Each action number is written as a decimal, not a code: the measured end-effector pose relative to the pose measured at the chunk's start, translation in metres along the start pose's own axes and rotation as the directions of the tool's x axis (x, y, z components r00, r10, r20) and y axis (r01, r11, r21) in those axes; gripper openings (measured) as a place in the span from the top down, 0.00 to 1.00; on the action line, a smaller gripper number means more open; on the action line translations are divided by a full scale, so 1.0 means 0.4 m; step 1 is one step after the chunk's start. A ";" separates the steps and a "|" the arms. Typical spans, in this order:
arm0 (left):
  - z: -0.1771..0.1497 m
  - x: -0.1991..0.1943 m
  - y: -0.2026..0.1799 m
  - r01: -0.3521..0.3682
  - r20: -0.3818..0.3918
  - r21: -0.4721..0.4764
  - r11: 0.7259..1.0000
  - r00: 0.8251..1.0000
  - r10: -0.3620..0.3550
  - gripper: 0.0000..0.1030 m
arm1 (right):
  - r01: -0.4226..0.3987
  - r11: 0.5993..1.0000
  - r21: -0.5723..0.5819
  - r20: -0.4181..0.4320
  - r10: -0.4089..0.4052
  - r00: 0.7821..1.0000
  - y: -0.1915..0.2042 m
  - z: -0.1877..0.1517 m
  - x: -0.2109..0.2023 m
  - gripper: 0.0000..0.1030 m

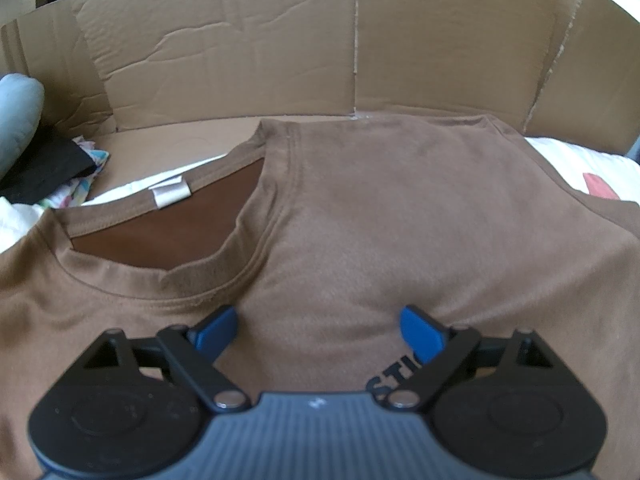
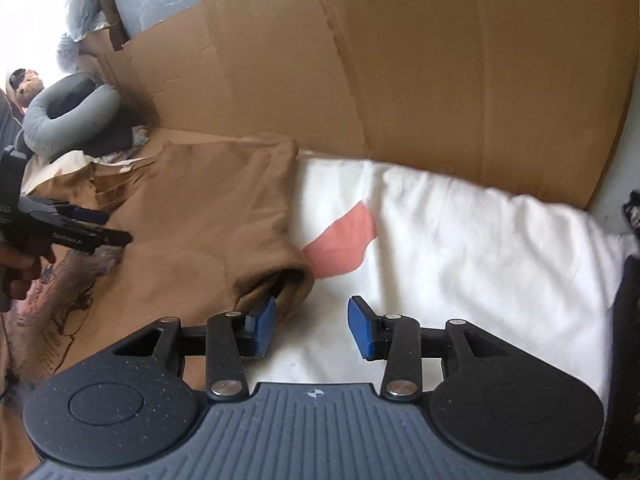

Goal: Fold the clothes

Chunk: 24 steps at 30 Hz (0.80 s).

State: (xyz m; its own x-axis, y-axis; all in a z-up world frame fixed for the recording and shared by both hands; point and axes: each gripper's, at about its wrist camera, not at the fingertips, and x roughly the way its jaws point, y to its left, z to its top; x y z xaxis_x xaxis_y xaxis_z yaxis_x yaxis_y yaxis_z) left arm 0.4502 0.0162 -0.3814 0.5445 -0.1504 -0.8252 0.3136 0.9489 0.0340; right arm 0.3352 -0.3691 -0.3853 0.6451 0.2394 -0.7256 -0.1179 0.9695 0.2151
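A brown T-shirt (image 1: 400, 216) lies flat on the bed, one side folded across its neckline, where a white label (image 1: 170, 196) shows. Black printed letters (image 1: 394, 376) peek out near my left gripper (image 1: 320, 332), which hovers open and wide just over the shirt's chest, nothing pinched. In the right wrist view the same shirt (image 2: 208, 216) spreads to the left. My right gripper (image 2: 313, 328) is open over white bedding at the shirt's sleeve end (image 2: 280, 284); its left pad sits against the sleeve hem, the right pad is free. A hand holds the left gripper (image 2: 80, 232) at far left.
Flattened cardboard (image 1: 240, 48) stands as a wall behind the shirt. White bedding (image 2: 460, 232) with a pink patch (image 2: 344, 240) lies to the right. A grey neck pillow (image 2: 68, 112) and a heap of other clothes (image 1: 52, 168) sit at the left.
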 end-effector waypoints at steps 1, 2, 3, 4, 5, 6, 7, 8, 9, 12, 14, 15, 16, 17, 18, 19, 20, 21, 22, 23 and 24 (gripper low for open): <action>-0.001 0.000 0.000 -0.001 0.001 -0.001 1.000 1.000 0.001 0.11 | -0.009 1.000 0.002 -0.007 0.009 1.000 0.004 -0.005 0.010 0.54; -0.001 -0.001 0.000 -0.001 0.001 -0.001 1.000 1.000 0.001 0.11 | -0.019 1.000 0.004 -0.015 0.019 1.000 0.009 -0.009 0.020 0.55; 0.000 -0.001 0.000 -0.002 0.000 -0.002 1.000 1.000 0.002 0.11 | -0.028 1.000 0.006 -0.021 0.028 0.999 0.013 -0.013 0.029 0.55; 0.000 -0.001 0.000 -0.002 0.000 -0.002 1.000 1.000 0.002 0.10 | -0.040 0.999 0.011 -0.022 0.040 0.999 0.017 -0.014 0.034 0.55; 0.000 -0.001 0.000 -0.002 0.000 -0.002 1.000 1.000 0.002 0.10 | -0.051 0.999 0.014 -0.024 0.052 0.998 0.022 -0.015 0.040 0.55; 0.000 -0.001 0.000 -0.003 -0.001 -0.003 1.000 1.000 0.003 0.10 | -0.062 0.998 0.009 -0.028 0.062 0.998 0.028 -0.014 0.048 0.55; 0.001 -0.001 0.000 -0.003 -0.001 -0.003 1.000 1.000 0.003 0.10 | -0.071 0.997 0.004 -0.033 0.071 0.997 0.035 -0.014 0.056 0.55; 0.001 -0.001 0.000 -0.004 -0.001 -0.004 1.000 1.000 0.004 0.10 | -0.076 0.997 -0.002 -0.041 0.075 0.996 0.041 -0.014 0.065 0.56; 0.001 -0.001 -0.001 -0.005 -0.002 -0.005 1.000 1.000 0.005 0.10 | -0.080 0.997 -0.011 -0.047 0.079 0.996 0.047 -0.014 0.073 0.65; 0.001 -0.001 -0.002 -0.006 -0.003 -0.004 1.000 1.000 0.006 0.11 | -0.068 0.995 -0.074 -0.061 0.064 0.996 0.063 -0.004 0.081 0.95; 0.001 -0.001 -0.003 -0.007 -0.005 -0.004 1.000 1.000 0.007 0.11 | -0.049 0.994 -0.099 -0.063 0.043 0.997 0.065 0.007 0.069 0.98; 0.002 -0.001 -0.003 -0.008 -0.006 -0.004 1.000 1.000 0.008 0.11 | -0.027 0.992 -0.120 -0.059 0.020 0.998 0.067 0.013 0.062 0.98; 0.002 -0.001 -0.003 -0.009 -0.007 -0.005 1.000 1.000 0.009 0.11 | -0.004 0.990 -0.139 -0.055 -0.004 0.998 0.068 0.018 0.053 0.98; 0.002 -0.002 -0.003 -0.009 -0.008 -0.006 1.000 1.000 0.009 0.11 | 0.019 0.988 -0.156 -0.049 -0.027 0.998 0.067 0.023 0.043 0.99; 0.002 -0.002 -0.003 -0.010 -0.009 -0.007 1.000 1.000 0.010 0.11 | 0.042 0.985 -0.165 -0.039 -0.049 0.998 0.060 0.030 0.027 0.99; 0.002 -0.002 -0.003 -0.010 -0.010 -0.009 1.000 1.000 0.010 0.11 | 0.067 0.983 -0.173 -0.028 -0.073 0.997 0.053 0.037 0.011 0.99; 0.003 -0.003 -0.003 -0.012 -0.011 -0.011 1.000 1.000 0.011 0.11 | 0.098 0.979 -0.181 -0.014 -0.102 0.995 0.049 0.045 -0.004 0.99; 0.003 -0.003 -0.004 -0.013 -0.013 -0.012 1.000 1.000 0.013 0.11 | 0.128 0.973 -0.190 0.000 -0.130 0.992 0.044 0.052 -0.018 0.99; 0.004 -0.004 -0.004 -0.016 -0.015 -0.013 1.000 1.000 0.015 0.11 | 0.156 0.968 -0.199 0.016 -0.156 0.988 0.041 0.060 -0.033 1.00; 0.004 -0.005 -0.005 -0.018 -0.017 -0.013 1.000 1.000 0.017 0.11 | 0.179 0.963 -0.202 0.030 -0.176 0.984 0.038 0.069 -0.047 1.00; 0.005 -0.006 -0.006 -0.020 -0.020 -0.013 1.000 1.000 0.020 0.11 | 0.199 0.958 -0.205 0.044 -0.194 0.980 0.036 0.078 -0.061 1.00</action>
State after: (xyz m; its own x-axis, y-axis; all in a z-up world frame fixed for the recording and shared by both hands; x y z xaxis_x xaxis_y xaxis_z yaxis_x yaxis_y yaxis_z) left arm 0.4499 0.0137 -0.3785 0.5348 -0.1260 -0.8356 0.2923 0.9554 0.0430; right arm 0.3412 -0.3629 -0.3440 0.6884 0.0442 -0.7239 -0.1395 0.9876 -0.0723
